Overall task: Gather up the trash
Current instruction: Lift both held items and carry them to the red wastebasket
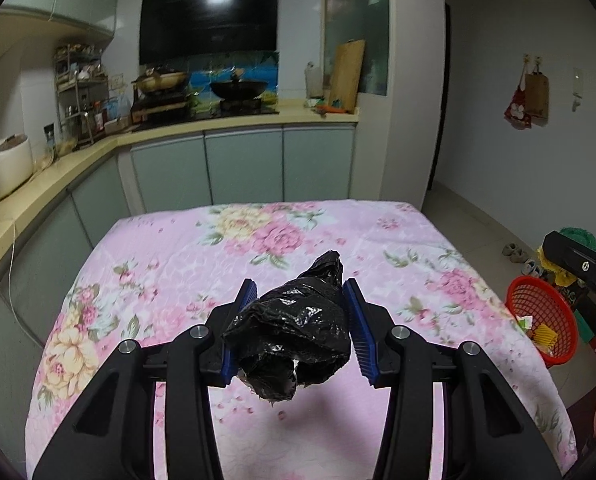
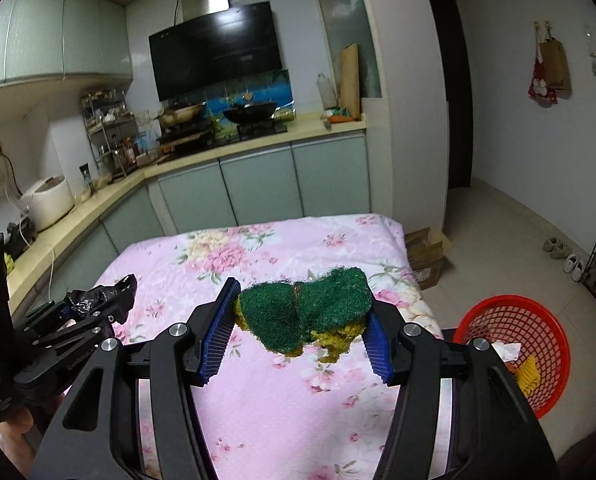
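Left wrist view: left tool [image 1: 300, 316] gripping crumpled black bag [image 1: 293, 332]

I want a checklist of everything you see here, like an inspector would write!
Surface: table under a pink floral cloth, nothing lying on it.
Job's things: crumpled black plastic bag; green and yellow scouring sponge; red basket on the floor to the right, with scraps inside.
Clutter: cardboard box and shoes on the floor.
Grippers: left tool shut on the bag; right tool shut on the sponge, both lifted off the cloth.
Cables: white cord hanging over the counter edge.
Surroundings: kitchen counter with wok, rice cooker, range hood.
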Motion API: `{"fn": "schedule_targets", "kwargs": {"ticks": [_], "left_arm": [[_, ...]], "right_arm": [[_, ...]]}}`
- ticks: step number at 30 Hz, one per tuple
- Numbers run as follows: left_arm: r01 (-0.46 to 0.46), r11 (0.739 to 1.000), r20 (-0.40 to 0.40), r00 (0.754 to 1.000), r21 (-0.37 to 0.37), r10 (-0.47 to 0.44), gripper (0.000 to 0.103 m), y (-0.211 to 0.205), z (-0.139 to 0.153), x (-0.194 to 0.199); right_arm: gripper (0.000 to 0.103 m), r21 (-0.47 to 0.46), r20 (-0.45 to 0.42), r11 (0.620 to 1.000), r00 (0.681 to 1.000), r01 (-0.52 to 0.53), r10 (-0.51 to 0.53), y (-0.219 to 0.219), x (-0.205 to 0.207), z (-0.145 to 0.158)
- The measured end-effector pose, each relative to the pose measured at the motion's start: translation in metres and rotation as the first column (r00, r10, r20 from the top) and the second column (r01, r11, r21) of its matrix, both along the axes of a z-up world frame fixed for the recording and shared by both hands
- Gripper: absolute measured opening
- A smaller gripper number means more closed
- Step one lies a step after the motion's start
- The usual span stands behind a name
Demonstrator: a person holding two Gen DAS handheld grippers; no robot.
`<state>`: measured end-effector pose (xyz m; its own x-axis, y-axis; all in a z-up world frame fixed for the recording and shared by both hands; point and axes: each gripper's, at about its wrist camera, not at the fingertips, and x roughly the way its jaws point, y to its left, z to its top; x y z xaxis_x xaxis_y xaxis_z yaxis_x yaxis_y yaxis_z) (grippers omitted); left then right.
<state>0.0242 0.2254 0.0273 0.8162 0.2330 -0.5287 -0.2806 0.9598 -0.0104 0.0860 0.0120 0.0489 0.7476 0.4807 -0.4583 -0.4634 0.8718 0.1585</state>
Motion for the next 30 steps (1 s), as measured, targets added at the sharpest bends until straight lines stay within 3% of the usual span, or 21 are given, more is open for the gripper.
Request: {"fn": "schedule_targets", "kwargs": {"ticks": [14, 30], "left_arm": [[0.115, 0.992, 0.038, 0.992, 0.045, -0.117, 0.043, -0.052, 0.017, 0.018], [0.217, 0.974, 0.032, 0.975, 0.061, -0.219, 0.043, -0.092, 0.017, 0.041]], "right_arm": [[0.055, 0.033, 0.037, 0.996, 0.996, 0.084, -0.085, -0.040, -0.009, 0.013], [0.055, 0.047, 0.026, 0.983, 0.983, 0.178, -0.179, -0.073, -0.006, 0.012]]}}
